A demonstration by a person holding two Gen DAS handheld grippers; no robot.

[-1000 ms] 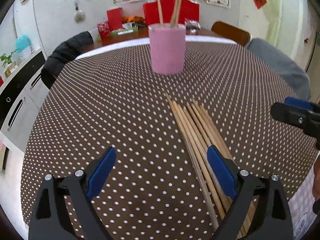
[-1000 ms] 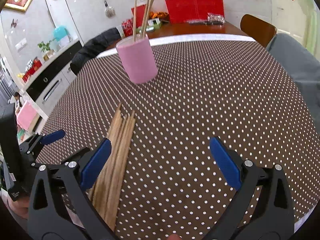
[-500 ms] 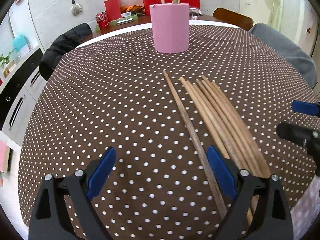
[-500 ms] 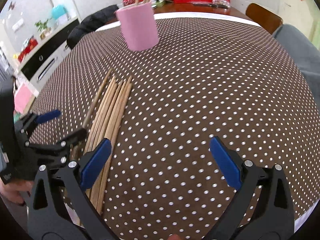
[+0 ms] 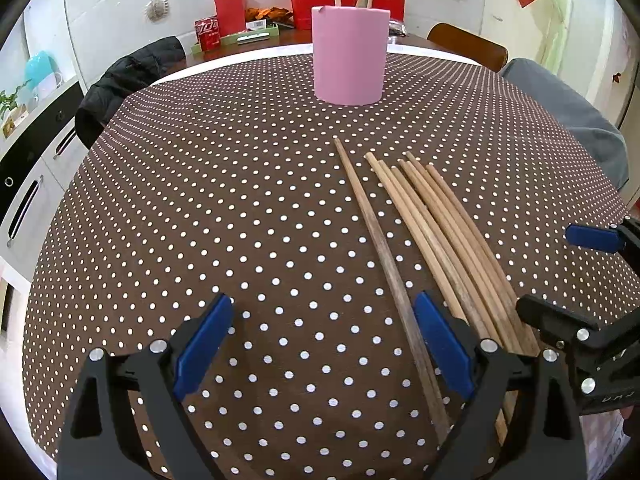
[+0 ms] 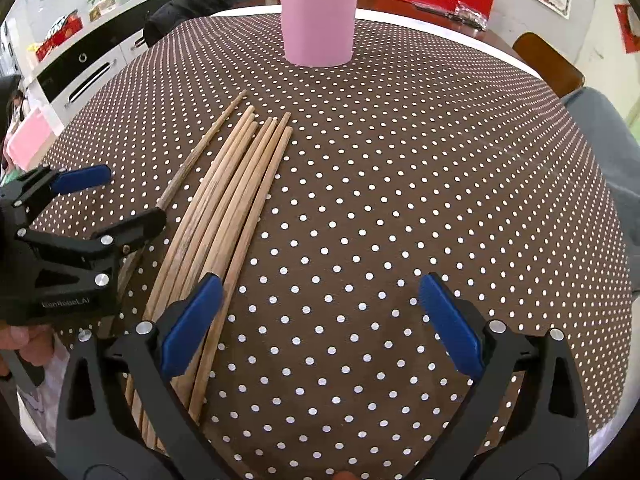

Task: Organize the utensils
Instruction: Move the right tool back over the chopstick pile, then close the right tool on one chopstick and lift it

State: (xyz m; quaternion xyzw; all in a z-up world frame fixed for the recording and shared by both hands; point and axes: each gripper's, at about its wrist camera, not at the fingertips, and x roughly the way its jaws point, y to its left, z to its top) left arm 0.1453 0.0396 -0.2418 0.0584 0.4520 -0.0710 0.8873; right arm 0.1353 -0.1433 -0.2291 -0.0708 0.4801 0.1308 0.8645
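Note:
Several wooden chopsticks (image 5: 444,232) lie side by side on the dotted brown tablecloth (image 5: 240,216), with one darker chopstick (image 5: 380,240) apart on their left. They also show in the right wrist view (image 6: 232,200). A pink cup (image 5: 349,56) holding a few chopsticks stands upright at the far side; it shows in the right wrist view too (image 6: 318,20). My left gripper (image 5: 320,344) is open and empty, low over the cloth, its right finger beside the dark chopstick. My right gripper (image 6: 320,320) is open and empty, just right of the pile.
The round table's near edge lies just under both grippers. Chairs, one with a dark jacket (image 5: 128,80) and one wooden (image 5: 468,44), stand around the far side. White cabinets (image 5: 24,176) stand to the left. Red boxes and a can (image 5: 208,34) sit on a table behind.
Both grippers have come lower and closer to the chopsticks and cup. The right gripper has swung toward the pile. Both stay open and empty.

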